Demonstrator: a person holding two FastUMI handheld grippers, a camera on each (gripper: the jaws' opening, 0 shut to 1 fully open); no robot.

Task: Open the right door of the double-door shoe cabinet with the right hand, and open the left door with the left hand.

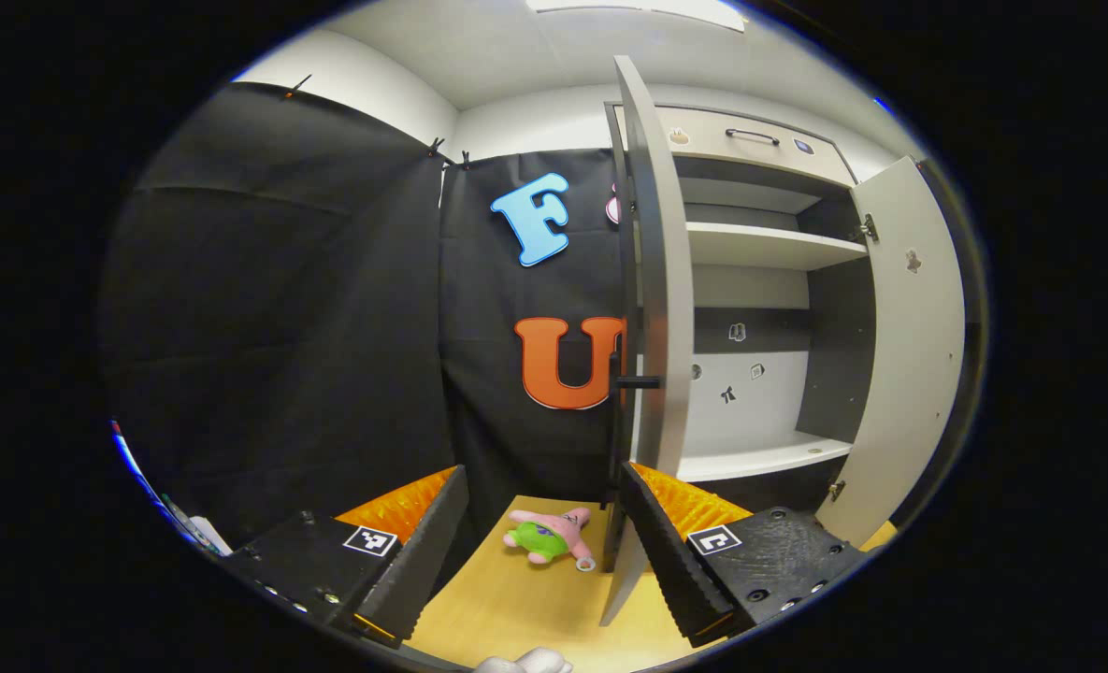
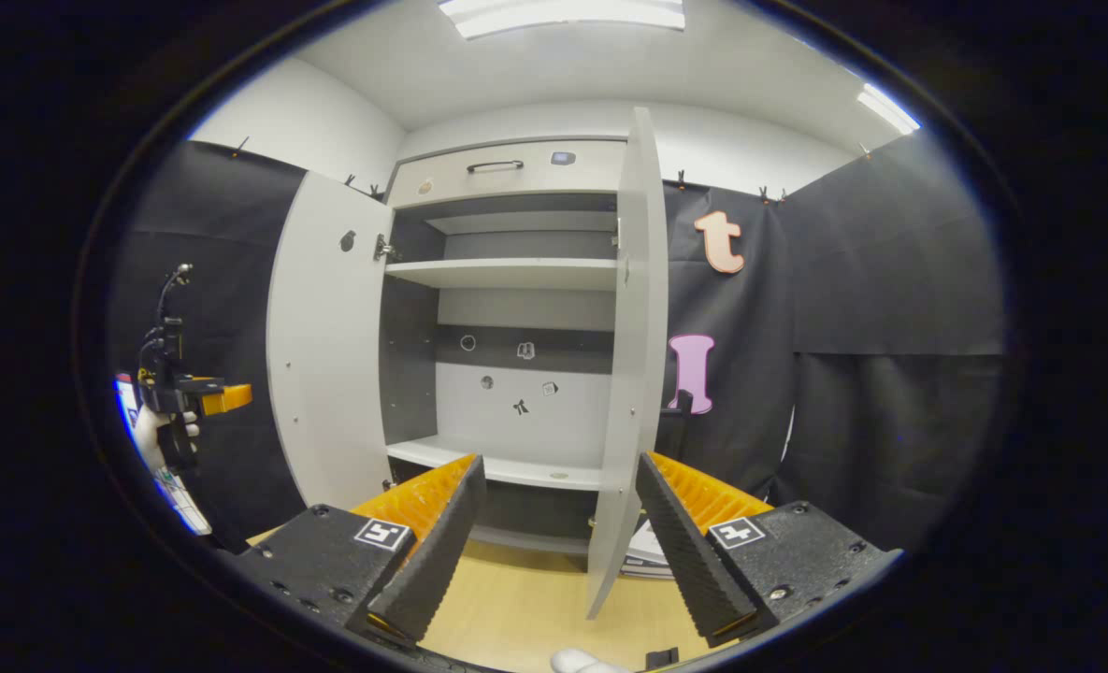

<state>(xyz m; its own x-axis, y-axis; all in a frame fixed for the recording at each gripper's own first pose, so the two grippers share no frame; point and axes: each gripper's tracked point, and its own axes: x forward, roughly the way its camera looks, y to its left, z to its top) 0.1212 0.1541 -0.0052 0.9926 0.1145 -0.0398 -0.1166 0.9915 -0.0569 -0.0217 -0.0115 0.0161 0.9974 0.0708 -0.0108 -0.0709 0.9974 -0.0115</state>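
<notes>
In the left gripper view, your left gripper [image 1: 542, 551] gapes empty at frame bottom; the pale grey left cabinet door [image 1: 658, 308] stands open edge-on, just above its right finger. In the right gripper view, your right gripper [image 2: 560, 551] is spread empty; the matching right door [image 2: 635, 355] stands open above it, centre frame

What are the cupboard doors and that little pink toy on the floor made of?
The doors look like smooth, matte laminated board, pale grey, thin with flat edges. The toy looks like soft plush fabric, rounded and fuzzy; its filling can't be told.
</notes>
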